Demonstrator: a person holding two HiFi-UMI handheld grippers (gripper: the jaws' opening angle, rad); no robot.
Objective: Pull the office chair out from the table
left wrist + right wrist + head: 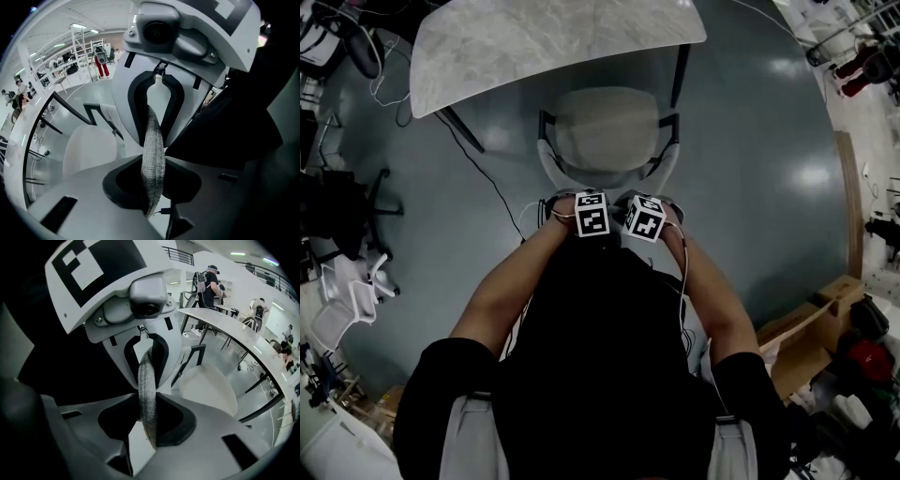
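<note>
The left gripper [153,174] and right gripper [148,414], side by side, each pinch the grey fabric top edge of the office chair [605,127] backrest [152,140]. Its seat lies just beyond them, and the table [534,42] lies further ahead.

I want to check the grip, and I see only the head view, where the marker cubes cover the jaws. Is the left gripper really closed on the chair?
Observer: Yes. In the left gripper view, the left gripper has its jaws closed on the grey woven top edge of the backrest.
Operator: And the right one?
Observer: The right gripper pinches the same edge, as its own view shows.
Operator: Is anyone near the table?
Observer: The right gripper view shows a person standing beyond the table.
</note>
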